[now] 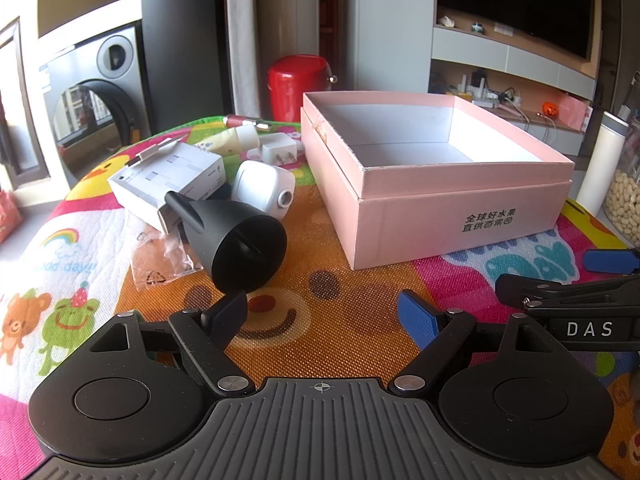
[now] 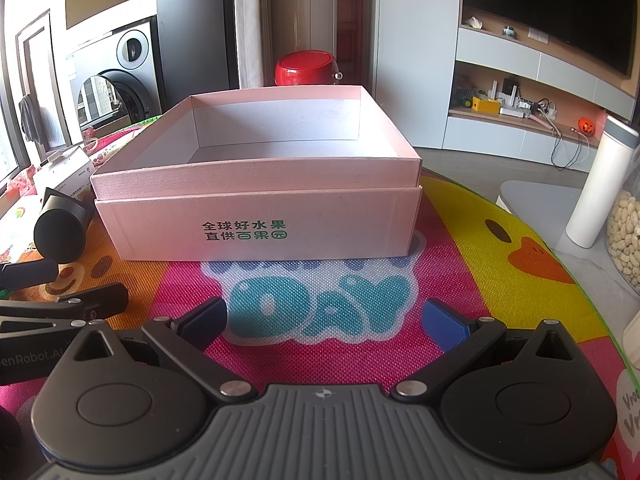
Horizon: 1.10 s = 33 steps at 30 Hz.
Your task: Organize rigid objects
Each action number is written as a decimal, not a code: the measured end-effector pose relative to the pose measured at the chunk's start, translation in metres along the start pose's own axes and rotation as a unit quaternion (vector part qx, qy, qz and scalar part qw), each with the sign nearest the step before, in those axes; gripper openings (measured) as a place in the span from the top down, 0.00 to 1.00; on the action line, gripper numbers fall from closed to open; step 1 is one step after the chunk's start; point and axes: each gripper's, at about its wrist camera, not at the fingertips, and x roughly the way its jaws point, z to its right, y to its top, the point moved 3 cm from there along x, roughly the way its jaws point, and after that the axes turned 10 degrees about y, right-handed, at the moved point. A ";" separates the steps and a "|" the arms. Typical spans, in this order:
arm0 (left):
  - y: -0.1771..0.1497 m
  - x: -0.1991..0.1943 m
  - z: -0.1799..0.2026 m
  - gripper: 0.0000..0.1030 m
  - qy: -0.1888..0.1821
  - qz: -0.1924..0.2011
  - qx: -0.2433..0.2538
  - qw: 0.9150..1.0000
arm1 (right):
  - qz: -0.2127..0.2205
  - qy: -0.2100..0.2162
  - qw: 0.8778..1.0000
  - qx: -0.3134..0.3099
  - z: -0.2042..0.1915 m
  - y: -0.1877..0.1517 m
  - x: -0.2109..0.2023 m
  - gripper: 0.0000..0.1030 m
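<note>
Your table wears a bright cartoon mat (image 2: 320, 360), orange smiley to the left, pink with "DAY" lettering ahead. The pink box (image 2: 256, 216) sits open and empty mid-mat. Left of it lies the clutter: black cone (image 1: 240, 240) on its side, white camera (image 1: 264, 188), white carton (image 1: 168, 180), plug (image 1: 280, 150). Your left gripper (image 1: 332, 316) and right gripper (image 2: 332, 320) both hover with fingers spread, holding nothing. Behind: washer (image 1: 96, 96), red bin (image 1: 298, 84), TV (image 2: 552, 12). Bottle (image 2: 596, 184) and peanut jar (image 2: 626, 236) stand at right.
</note>
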 end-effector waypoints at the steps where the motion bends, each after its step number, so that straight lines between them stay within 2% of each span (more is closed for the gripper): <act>1: 0.000 0.000 0.000 0.15 0.000 0.000 0.000 1.000 | 0.000 0.000 1.000 0.001 0.000 0.000 0.000 0.00; 6: 0.001 0.000 0.002 0.15 0.002 0.002 0.003 1.000 | 0.000 0.002 1.000 0.002 0.000 0.000 0.000 0.00; 8: 0.002 -0.002 0.005 0.23 -0.005 0.009 0.013 1.000 | -0.001 0.002 1.000 0.003 -0.001 0.000 -0.001 0.00; 12: 0.003 -0.022 0.004 0.28 -0.079 0.029 0.012 0.996 | -0.003 0.006 1.000 0.000 0.002 0.000 -0.003 0.00; 14: 0.005 -0.043 -0.003 0.28 -0.097 0.054 0.018 0.994 | -0.007 0.011 1.000 -0.003 0.002 0.002 0.000 0.00; 16: 0.007 -0.065 -0.019 0.28 -0.094 0.085 0.018 0.992 | -0.011 0.015 1.000 -0.006 0.003 0.003 0.002 0.00; 19: 0.009 -0.084 -0.058 0.28 -0.058 0.114 0.009 0.992 | -0.018 0.019 1.000 -0.009 0.004 0.007 0.004 0.00; 20: 0.008 -0.083 -0.072 0.28 -0.040 0.112 0.008 0.993 | -0.020 0.020 1.000 -0.010 0.004 0.007 0.005 0.00; 22: 0.003 -0.069 -0.098 0.28 -0.015 0.081 -0.007 0.997 | -0.020 0.019 1.000 -0.011 0.004 0.008 0.005 0.00; 25: -0.004 -0.040 -0.120 0.28 -0.027 0.008 -0.051 0.998 | -0.022 0.020 0.999 -0.011 0.003 0.009 0.006 0.00; 26: -0.006 -0.035 -0.121 0.28 -0.034 -0.003 -0.063 0.997 | -0.024 0.021 0.999 -0.011 0.003 0.009 0.006 0.00; 30: -0.007 -0.027 -0.107 0.28 -0.041 0.004 -0.067 0.997 | -0.035 0.022 0.999 -0.014 0.003 0.012 0.007 0.00; 33: -0.007 -0.024 -0.092 0.28 -0.013 0.006 -0.056 0.998 | -0.042 0.022 0.999 -0.013 0.003 0.014 0.008 0.00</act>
